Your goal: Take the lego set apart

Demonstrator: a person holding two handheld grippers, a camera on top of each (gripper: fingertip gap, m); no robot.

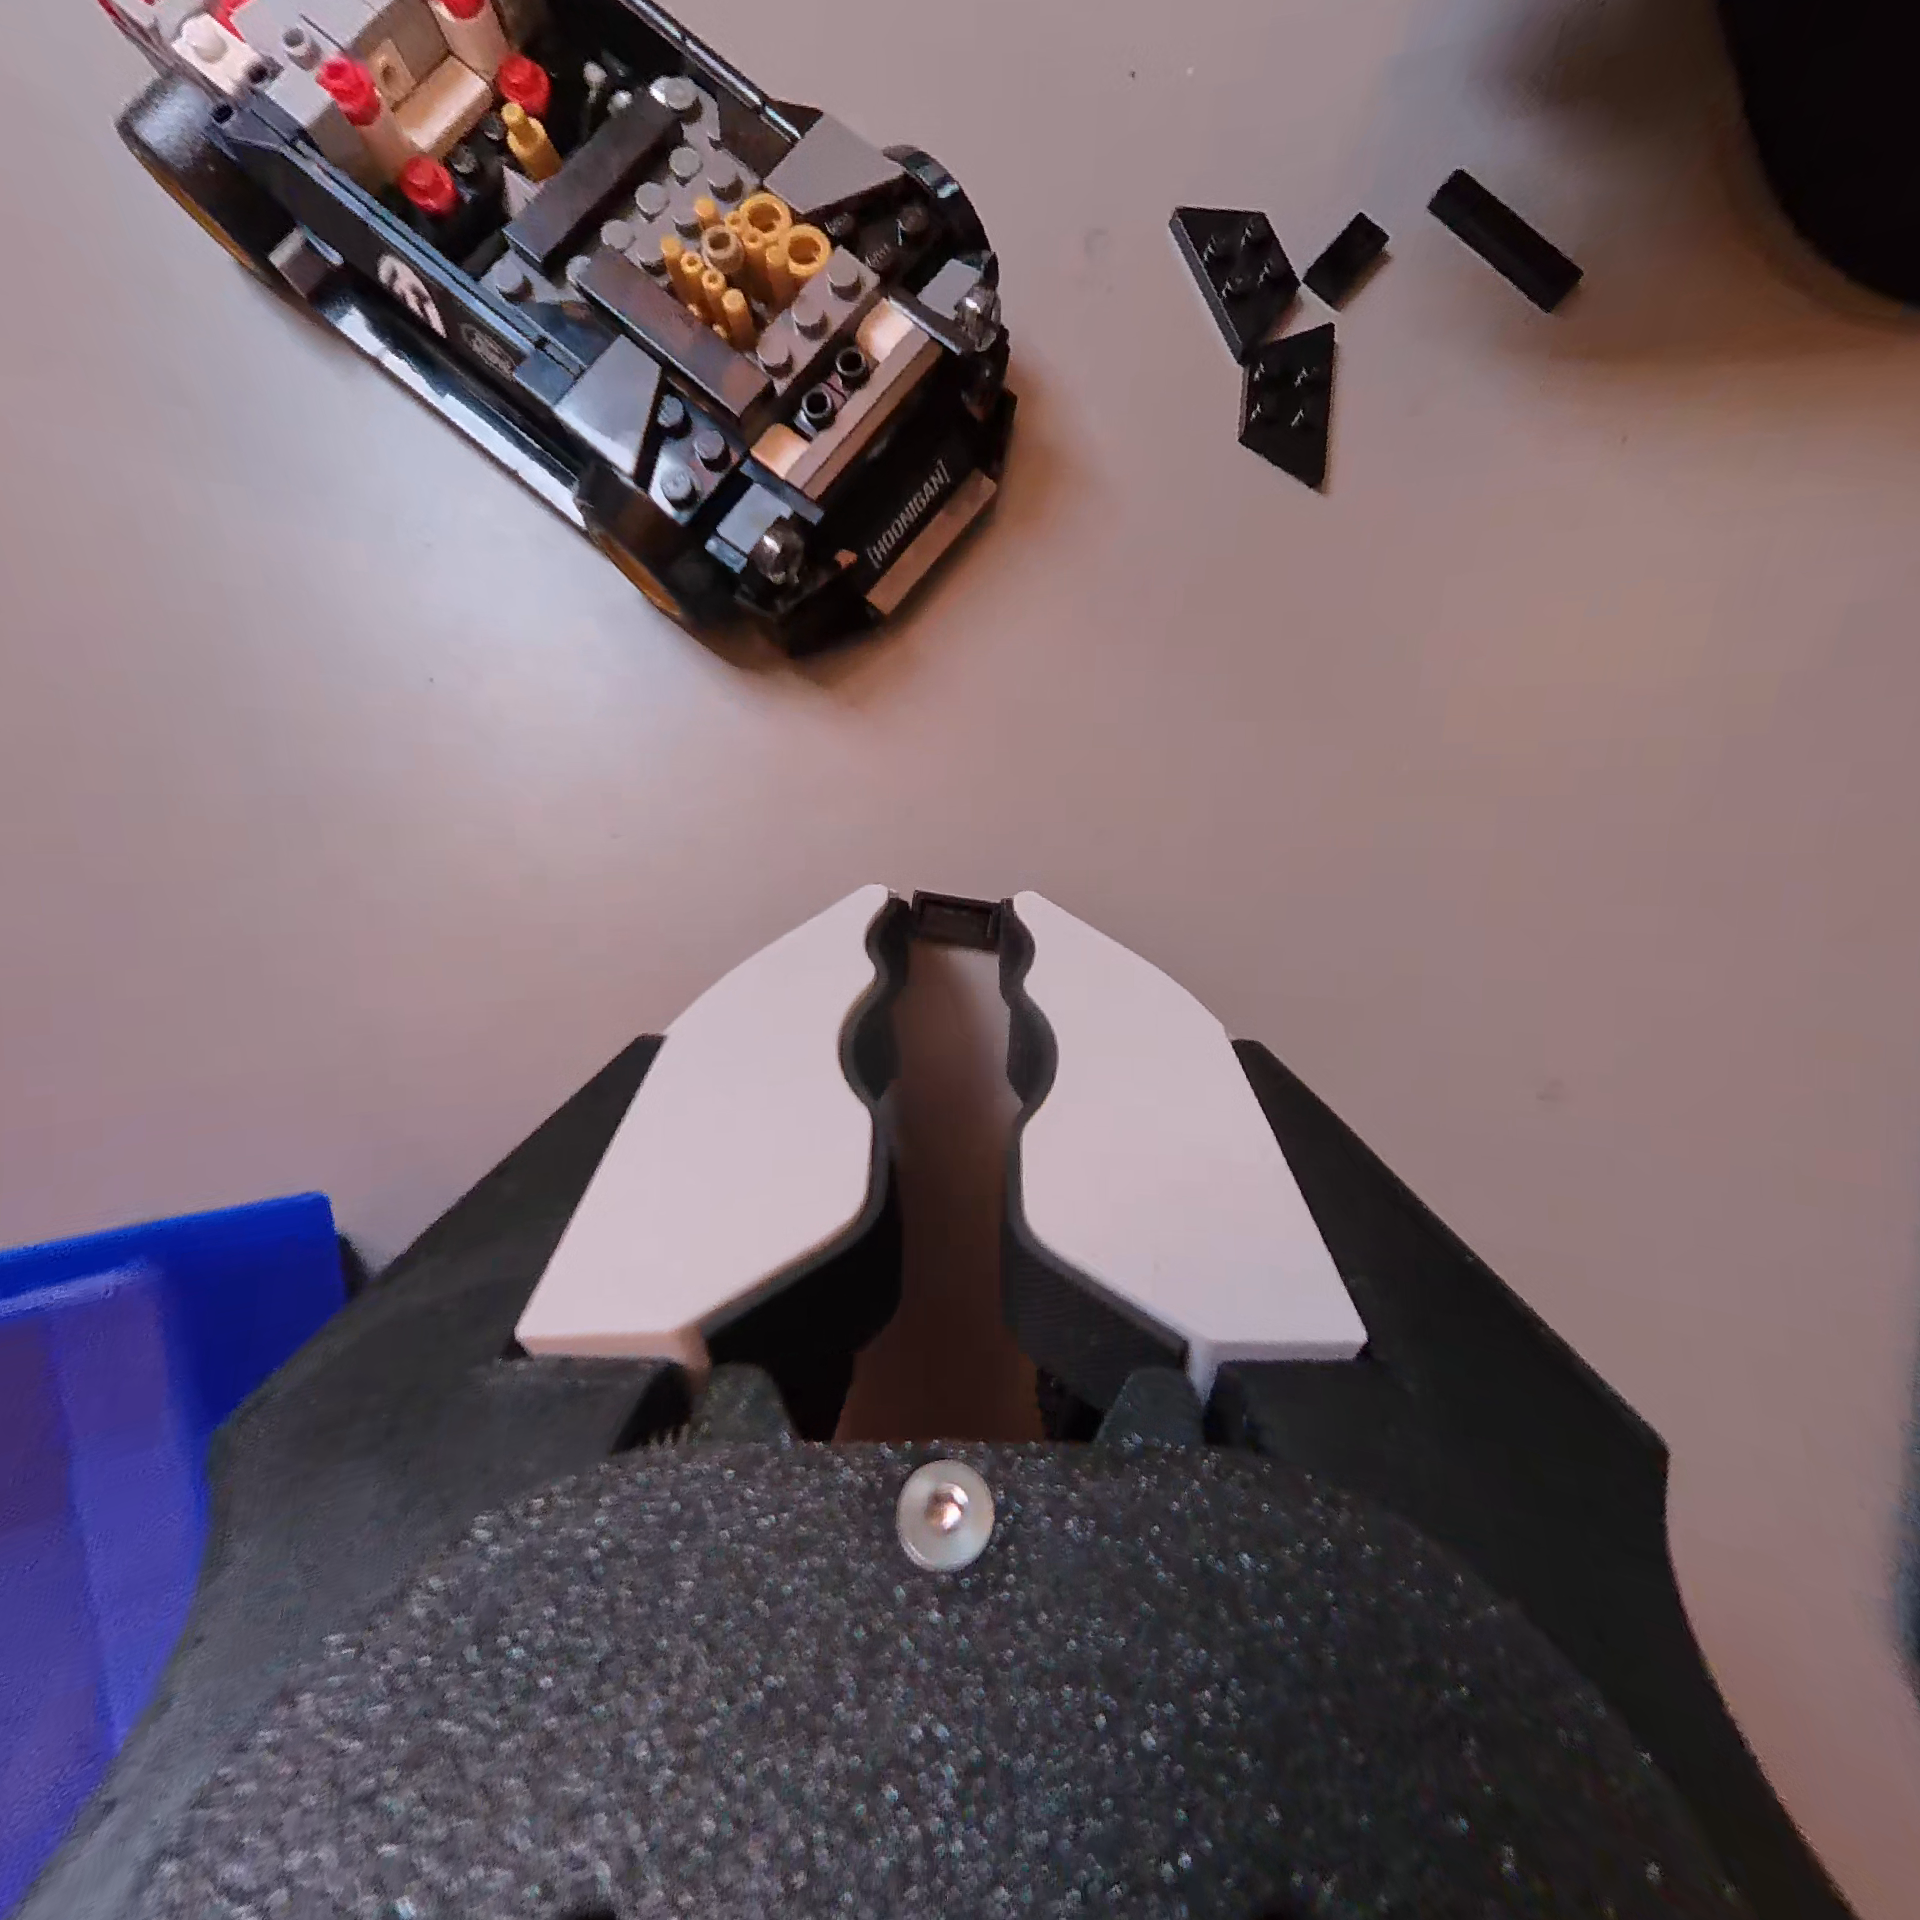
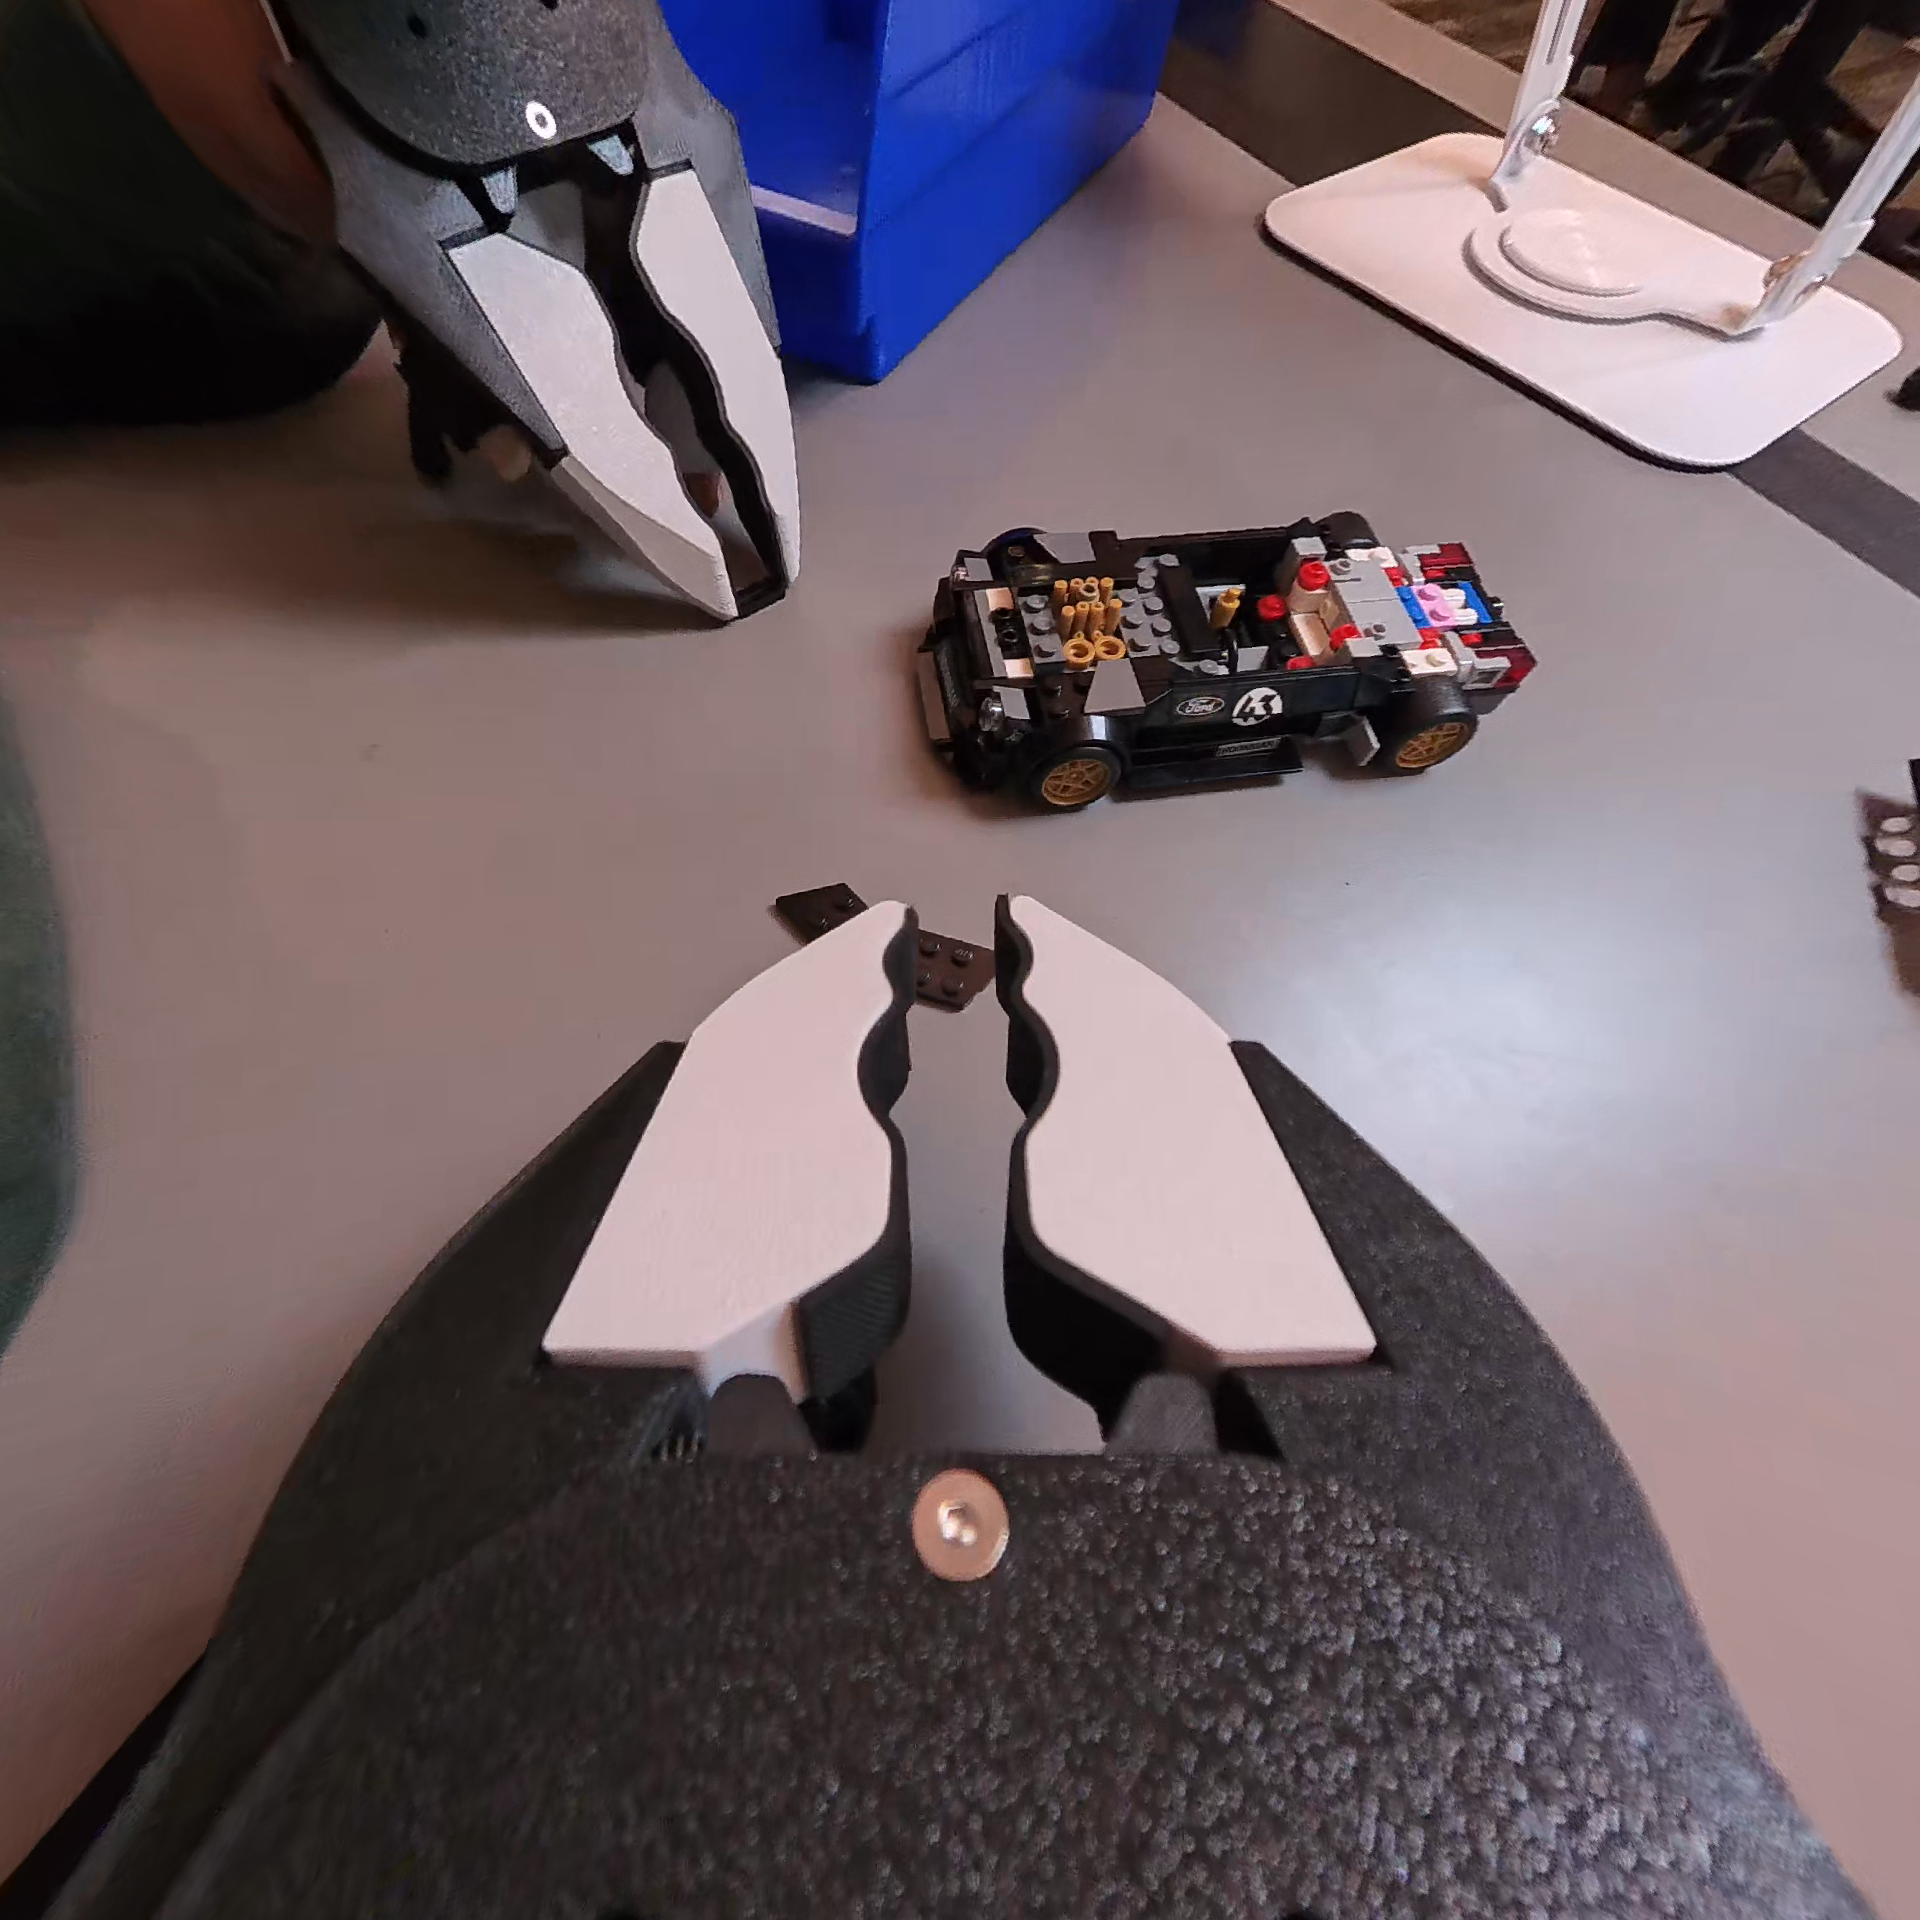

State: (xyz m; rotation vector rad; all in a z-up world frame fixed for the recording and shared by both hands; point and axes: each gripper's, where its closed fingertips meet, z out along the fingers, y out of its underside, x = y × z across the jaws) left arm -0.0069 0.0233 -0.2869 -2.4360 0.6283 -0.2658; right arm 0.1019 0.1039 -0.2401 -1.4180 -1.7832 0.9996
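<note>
- Closest to the left wrist camera, the left hand-held gripper (image 1: pixel 954 920) pinches a small black lego piece (image 1: pixel 954 923) between its white fingertips (image 1: pixel 868 909), above the bare grey tabletop (image 1: pixel 1351 831).
- From the right wrist view, that same left hand-held gripper (image 2: pixel 750 592) points steeply down toward the tabletop (image 2: pixel 416 831), tips close to the surface, with the dark piece (image 2: pixel 758 595) clamped at their very end.
- Right hand-held gripper (image 2: pixel 956 920) has its jaws parted with a narrow gap and nothing between them; it sits low over the tabletop.
- Two flat black wedge plates lie just beyond its tips: one (image 2: pixel 951 971) shows through the gap, studs up, and the other (image 2: pixel 821 925) peeks out past the left fingertip.
- Partly stripped, the lego car (image 2: pixel 1226 665) stands on its wheels farther out, near the middle of the tabletop, roof and hood gone, with gold engine pipes (image 2: pixel 1091 623), red studs and grey plates exposed.
- Seen by the left wrist camera, the lego car (image 1: pixel 582 312) lies at upper left, nose toward the camera.
- Loose black pieces rest to the right of the car there: two wedge plates (image 1: pixel 1236 270) (image 1: pixel 1288 405), a small tile (image 1: pixel 1347 259) and a longer tile (image 1: pixel 1503 239), well apart from the car.
- Behind the left hand-held gripper stands a blue bin (image 2: pixel 935 187), also at the lower left edge in the left wrist view (image 1: pixel 125 1403).
- At upper right in the right wrist view, a white stand base (image 2: pixel 1579 301) with metal legs sits on the tabletop.
</note>
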